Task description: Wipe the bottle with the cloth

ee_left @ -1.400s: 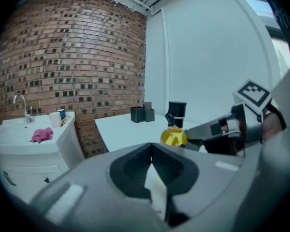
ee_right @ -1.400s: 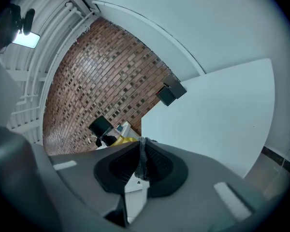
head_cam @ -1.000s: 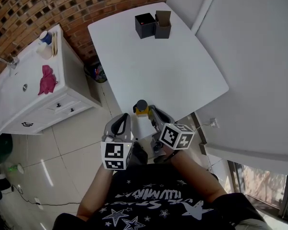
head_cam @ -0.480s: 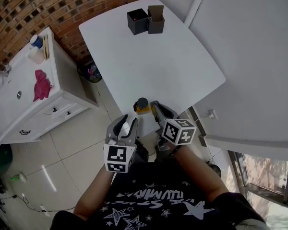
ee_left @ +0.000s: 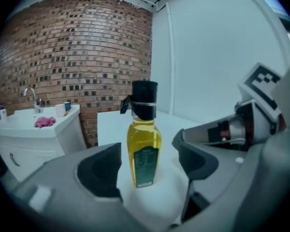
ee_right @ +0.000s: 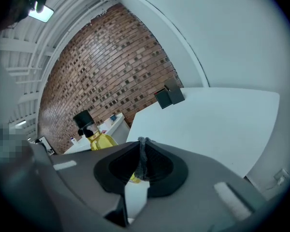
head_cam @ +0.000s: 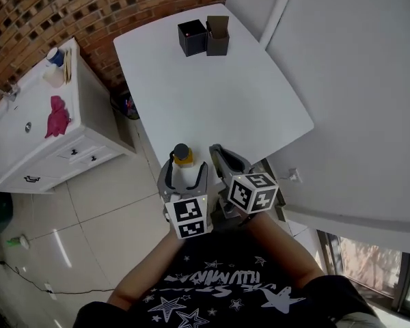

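A bottle of yellow oil with a black cap stands upright at the near corner of the white table. My left gripper points at it, and its jaws are opening wide. The bottle stands just ahead of them with neither pad touching it. A white cloth lies under and before the bottle's foot. My right gripper sits right of the bottle, shut on a thin grey cloth edge. White cloth hangs below its jaws, and the bottle shows to their left.
Two dark boxes stand at the table's far end. Left of the table is a white sink cabinet with a pink rag on top. A bin sits between them, under the brick wall.
My left gripper has swung right from beside the table up to the bottle, and its jaws have gone from shut to wide. The right gripper has barely moved.
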A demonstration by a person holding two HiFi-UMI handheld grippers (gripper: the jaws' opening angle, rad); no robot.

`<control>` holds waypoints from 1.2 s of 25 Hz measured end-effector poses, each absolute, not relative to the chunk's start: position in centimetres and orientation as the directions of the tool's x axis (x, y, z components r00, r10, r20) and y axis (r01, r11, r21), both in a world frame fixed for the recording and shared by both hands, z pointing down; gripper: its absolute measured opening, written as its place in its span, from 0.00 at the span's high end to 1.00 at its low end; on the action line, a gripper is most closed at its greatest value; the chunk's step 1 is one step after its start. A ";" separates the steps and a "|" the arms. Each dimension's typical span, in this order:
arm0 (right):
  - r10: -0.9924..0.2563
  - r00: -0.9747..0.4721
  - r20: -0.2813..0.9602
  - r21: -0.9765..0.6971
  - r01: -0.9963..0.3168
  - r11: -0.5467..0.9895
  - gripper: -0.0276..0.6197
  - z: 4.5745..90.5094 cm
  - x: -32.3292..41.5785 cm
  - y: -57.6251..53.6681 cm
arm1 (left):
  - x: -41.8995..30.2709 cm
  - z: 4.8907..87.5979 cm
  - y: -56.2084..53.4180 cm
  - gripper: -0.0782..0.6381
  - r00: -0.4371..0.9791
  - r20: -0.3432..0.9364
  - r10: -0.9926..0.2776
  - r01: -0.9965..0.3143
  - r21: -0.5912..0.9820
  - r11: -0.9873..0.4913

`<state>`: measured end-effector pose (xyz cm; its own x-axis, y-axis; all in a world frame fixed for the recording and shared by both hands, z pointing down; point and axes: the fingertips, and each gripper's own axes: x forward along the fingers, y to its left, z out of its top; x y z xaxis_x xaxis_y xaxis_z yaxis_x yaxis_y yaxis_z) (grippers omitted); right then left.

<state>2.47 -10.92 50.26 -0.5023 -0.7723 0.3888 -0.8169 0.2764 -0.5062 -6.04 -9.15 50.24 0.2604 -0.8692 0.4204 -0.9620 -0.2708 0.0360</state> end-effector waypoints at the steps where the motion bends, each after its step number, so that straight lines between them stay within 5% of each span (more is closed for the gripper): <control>1: -0.767 -0.515 0.383 -0.504 -0.812 0.294 0.90 50.1 2.6 -10.9 | -6.1 50.5 -9.6 0.38 0.225 0.429 -0.875 -0.971 0.023 -0.238; 6: -0.746 -0.552 0.372 -0.495 -0.798 0.343 0.90 49.7 3.7 -10.8 | -7.2 50.9 -10.8 0.40 0.089 0.445 -0.891 -0.992 -0.038 -0.118; 8: -0.741 -0.564 0.365 -0.500 -0.790 0.355 0.90 49.6 4.1 -10.9 | -7.4 50.9 -10.8 0.48 0.063 0.446 -0.893 -0.993 -0.063 -0.101; 15: -0.715 -0.618 0.328 -0.490 -0.758 0.431 0.90 48.7 4.2 -11.7 | -7.3 51.0 -10.5 0.54 0.088 0.446 -0.891 -0.988 -0.077 -0.136; 22: -0.630 -0.723 0.283 -0.456 -0.679 0.575 0.90 46.5 2.5 -11.7 | -6.8 50.7 -10.6 0.55 0.331 0.401 -0.854 -0.920 -0.067 -0.387; 30: -0.567 -0.795 0.213 -0.477 -0.592 0.650 0.90 43.6 0.1 -11.7 | -5.3 50.2 -9.6 0.55 0.682 0.338 -0.649 -0.679 -0.037 -0.733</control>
<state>0.12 -11.65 43.60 -0.7954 -0.5673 0.2134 -0.5915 0.6499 -0.4771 -5.34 -9.63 50.23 0.6821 -0.6487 0.3375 -0.6791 -0.7331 -0.0367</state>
